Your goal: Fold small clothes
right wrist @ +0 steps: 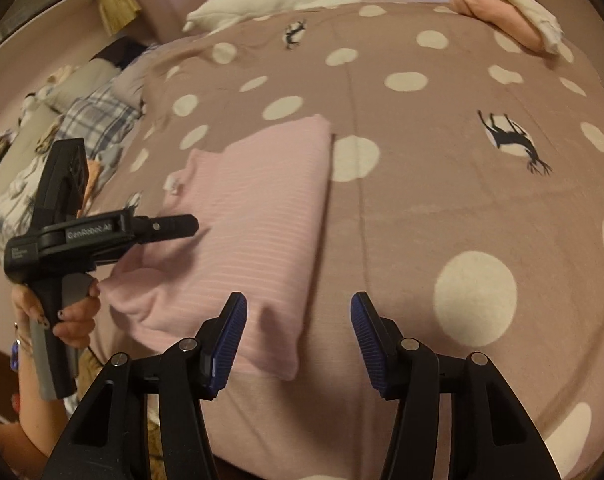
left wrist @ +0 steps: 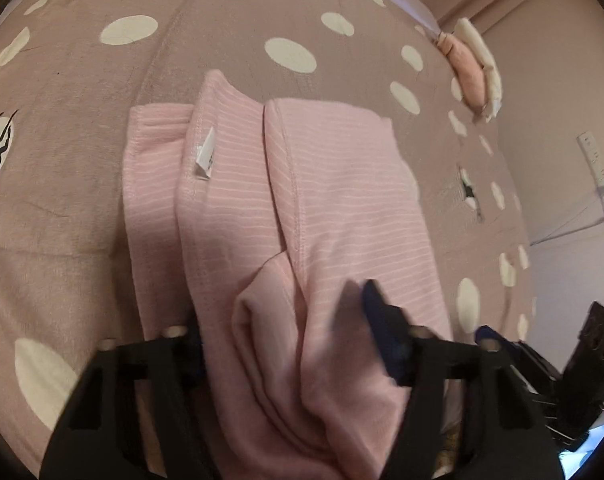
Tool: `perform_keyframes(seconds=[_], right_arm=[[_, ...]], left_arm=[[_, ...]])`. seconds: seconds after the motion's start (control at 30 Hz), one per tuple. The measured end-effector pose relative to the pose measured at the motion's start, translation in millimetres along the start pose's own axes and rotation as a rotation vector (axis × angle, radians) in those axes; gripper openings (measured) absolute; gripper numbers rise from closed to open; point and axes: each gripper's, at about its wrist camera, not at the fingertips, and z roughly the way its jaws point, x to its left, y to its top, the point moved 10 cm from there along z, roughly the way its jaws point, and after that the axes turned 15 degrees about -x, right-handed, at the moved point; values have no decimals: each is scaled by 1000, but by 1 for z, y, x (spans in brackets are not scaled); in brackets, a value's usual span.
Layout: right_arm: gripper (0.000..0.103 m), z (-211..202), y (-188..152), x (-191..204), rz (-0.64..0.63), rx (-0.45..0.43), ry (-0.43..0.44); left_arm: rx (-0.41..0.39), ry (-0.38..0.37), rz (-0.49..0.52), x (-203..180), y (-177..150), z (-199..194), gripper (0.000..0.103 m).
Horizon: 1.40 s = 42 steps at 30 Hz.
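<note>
- We see pink garment [right wrist: 258,216] mid-frame on dotted blanket [right wrist: 441,208], mostly folded; near bunch still loose.
- Left gripper [left wrist: 286,332] straddles that bunch, grip unclear; right gripper [right wrist: 298,344] apart, empty.
- Folded stack [right wrist: 501,12] upper right.

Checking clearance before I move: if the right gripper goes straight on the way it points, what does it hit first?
Probably the bare blanket. The right gripper is open, with the pink garment just left of its line. Depth is hard to judge.
</note>
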Motion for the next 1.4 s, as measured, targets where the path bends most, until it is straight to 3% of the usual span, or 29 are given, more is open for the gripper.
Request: perform_keyframes(seconds=[0.03, 0.1, 0.33, 0.43, 0.5, 0.6, 0.77, 0.93, 1.07, 1.13, 1.4], right_arm=[[54, 1, 0, -1, 6, 2, -1], [54, 1, -2, -4, 12, 6, -3], [54, 0, -4, -2, -15, 18, 2], [54, 2, -3, 8, -45, 19, 22], [54, 5, -3, 14, -56, 24, 34], [54, 14, -7, 22, -65, 45, 51], [54, 23, -13, 28, -73, 77, 53], [54, 24, -16, 31, -87, 92, 53], [54, 28, -23, 32, -107, 115, 42], [54, 31, -29, 31, -110, 133, 38], [54, 32, -41, 28, -102, 162, 26]], left_arm=[[-8, 22, 24, 1, 0, 3, 25], [-22, 41, 40, 2, 1, 3, 12], [-145, 53, 73, -2, 19, -42, 11], [-164, 93, 106, 8, 18, -50, 11], [-137, 125, 102, 23, 10, -44, 12], [-89, 133, 60, 37, -3, -30, 16], [-97, 138, 29, 36, -5, -35, 20], [-74, 119, 9, 33, -17, -51, 41], [-65, 131, 1, 39, -33, -59, 45], [-67, 148, -19, 45, -40, -60, 53], [-80, 159, -48, 51, -53, -66, 61]])
